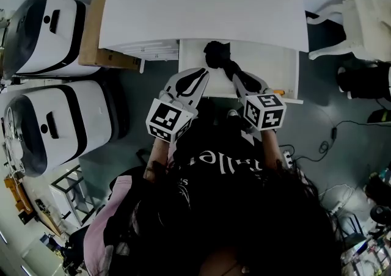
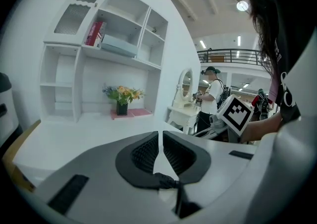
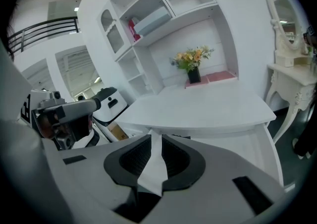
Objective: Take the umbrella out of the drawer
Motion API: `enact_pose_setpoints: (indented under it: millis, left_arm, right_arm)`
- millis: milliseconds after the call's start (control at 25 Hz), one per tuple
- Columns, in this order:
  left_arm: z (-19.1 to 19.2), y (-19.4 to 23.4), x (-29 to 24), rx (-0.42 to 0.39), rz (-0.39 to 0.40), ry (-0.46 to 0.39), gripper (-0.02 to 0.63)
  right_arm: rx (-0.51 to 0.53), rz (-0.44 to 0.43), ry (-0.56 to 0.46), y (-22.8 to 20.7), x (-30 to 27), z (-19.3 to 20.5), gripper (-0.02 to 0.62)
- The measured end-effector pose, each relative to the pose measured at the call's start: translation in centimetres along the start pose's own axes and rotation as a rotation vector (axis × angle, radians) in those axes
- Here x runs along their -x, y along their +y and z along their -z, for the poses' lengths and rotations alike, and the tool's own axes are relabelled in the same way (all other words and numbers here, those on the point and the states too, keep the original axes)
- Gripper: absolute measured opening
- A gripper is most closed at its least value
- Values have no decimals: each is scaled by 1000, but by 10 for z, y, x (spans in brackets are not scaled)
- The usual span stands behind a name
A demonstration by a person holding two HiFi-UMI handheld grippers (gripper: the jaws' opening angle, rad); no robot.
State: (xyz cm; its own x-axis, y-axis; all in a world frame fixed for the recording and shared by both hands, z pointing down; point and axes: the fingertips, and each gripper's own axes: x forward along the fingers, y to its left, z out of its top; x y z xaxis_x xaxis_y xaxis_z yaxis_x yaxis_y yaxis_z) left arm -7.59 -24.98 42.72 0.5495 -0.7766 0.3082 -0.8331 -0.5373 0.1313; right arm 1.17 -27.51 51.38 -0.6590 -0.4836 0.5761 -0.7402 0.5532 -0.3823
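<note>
The white desk's drawer (image 1: 292,72) stands pulled out, and a black folded umbrella (image 1: 216,54) lies in its left part. My left gripper (image 1: 203,73) hovers over the drawer's front left, just short of the umbrella. My right gripper (image 1: 235,78) is beside it, close to the umbrella's near end. In the left gripper view the left gripper (image 2: 160,134) has its jaws together with nothing between them. The right gripper (image 3: 156,136) is likewise shut and empty, pointing at the drawer (image 3: 257,143) under the desk top (image 3: 208,104). Neither gripper view shows the umbrella clearly.
Two white-and-black machines (image 1: 46,30) (image 1: 58,122) and a wooden board (image 1: 91,24) stand left of the desk. A white dressing table (image 1: 366,18) is at the right. Cables and a power strip (image 1: 287,159) lie on the floor. A person (image 2: 210,96) stands in the background.
</note>
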Motion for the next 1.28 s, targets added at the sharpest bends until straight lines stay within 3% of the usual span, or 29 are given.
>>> enact_pose_setpoints:
  millis: [280,400,600,840,1040,1280]
  left_arm:
    - [9,37,0,17,30,3,26]
    - [9,51,-2,14,39,-2,26]
    - [17,71,6,-9,66,25,26]
    - [35,101,18,25,12,61,26]
    - [45,120,24,38,-17,87,26]
    - [55,133,33,42,-46,108,26]
  right_arm:
    - [99,65,89,-22,-58,7,104]
    - [180,82,184,-39,-86,27,172]
    - [316,106,360,-64,-128,75,216]
    - [359,100,511,-83,-170,114,249]
    - [378,156,580,-101,-200,127,255]
    - [482,157,674,-103,-220,145,268]
